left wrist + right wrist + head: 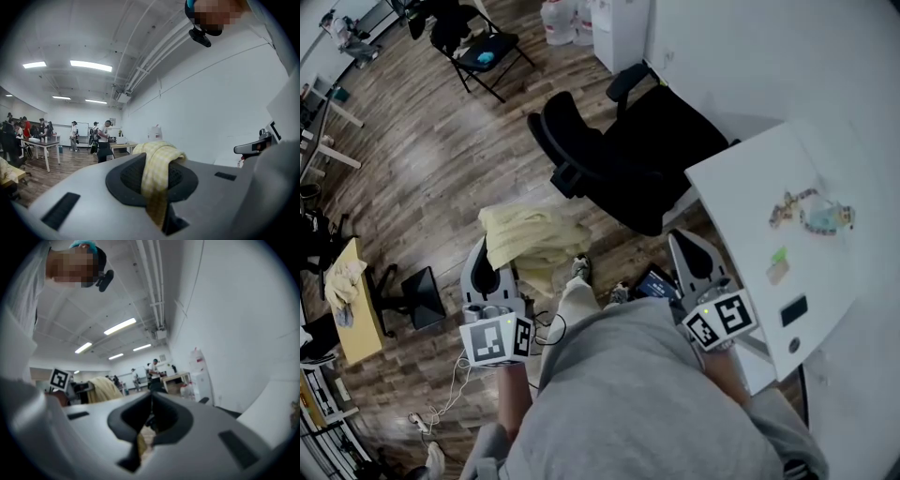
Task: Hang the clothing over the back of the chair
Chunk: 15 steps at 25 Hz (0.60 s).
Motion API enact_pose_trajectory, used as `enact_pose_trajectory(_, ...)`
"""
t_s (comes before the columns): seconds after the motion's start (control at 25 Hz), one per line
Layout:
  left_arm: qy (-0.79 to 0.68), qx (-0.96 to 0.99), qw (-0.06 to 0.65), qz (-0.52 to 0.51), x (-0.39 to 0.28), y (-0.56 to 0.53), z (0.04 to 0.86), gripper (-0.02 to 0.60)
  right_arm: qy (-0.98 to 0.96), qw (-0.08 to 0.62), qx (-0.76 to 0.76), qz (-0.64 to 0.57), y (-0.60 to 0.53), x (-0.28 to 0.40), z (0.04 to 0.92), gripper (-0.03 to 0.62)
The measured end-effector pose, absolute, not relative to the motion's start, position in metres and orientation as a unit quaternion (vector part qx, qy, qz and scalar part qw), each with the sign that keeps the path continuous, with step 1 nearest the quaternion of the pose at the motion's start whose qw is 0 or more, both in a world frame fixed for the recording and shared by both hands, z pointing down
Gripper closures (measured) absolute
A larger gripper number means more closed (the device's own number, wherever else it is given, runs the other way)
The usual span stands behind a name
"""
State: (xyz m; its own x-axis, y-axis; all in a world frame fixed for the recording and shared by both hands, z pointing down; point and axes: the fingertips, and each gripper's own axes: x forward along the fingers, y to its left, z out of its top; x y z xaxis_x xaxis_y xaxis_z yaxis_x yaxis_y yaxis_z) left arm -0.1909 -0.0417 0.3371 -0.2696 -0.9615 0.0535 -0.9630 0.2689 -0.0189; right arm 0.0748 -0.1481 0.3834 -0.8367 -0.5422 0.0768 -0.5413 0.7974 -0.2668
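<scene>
The yellow checked clothing (534, 239) hangs bunched in the air just in front of the black office chair (623, 159) and is not yet over its back. The left claw (490, 253) is clamped on a fold of it, and the cloth spills over the tips toward the chair. The right claw (687, 244) is held level on the other side of the person's lap, near the chair's seat, its jaws together at the tips. The white desk (769, 178) stands close beside the chair.
</scene>
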Motion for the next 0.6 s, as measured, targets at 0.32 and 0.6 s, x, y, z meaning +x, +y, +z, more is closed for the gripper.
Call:
enact_pose_trajectory(0.32, -0.788, 0.615, 0.01, 0.022, -0.202, -0.067, 0.329, 0.514, 0.937, 0.003, -0.316, -0.149, -0.16, 0.081, 0.386, 0.559)
enact_pose_trajectory(0.6, -0.786, 0.618, 0.008, 0.023, -0.213, -0.083, 0.319, 0.514, 0.938, 0.005, -0.317, -0.143, -0.171, 0.066, 0.38, 0.559)
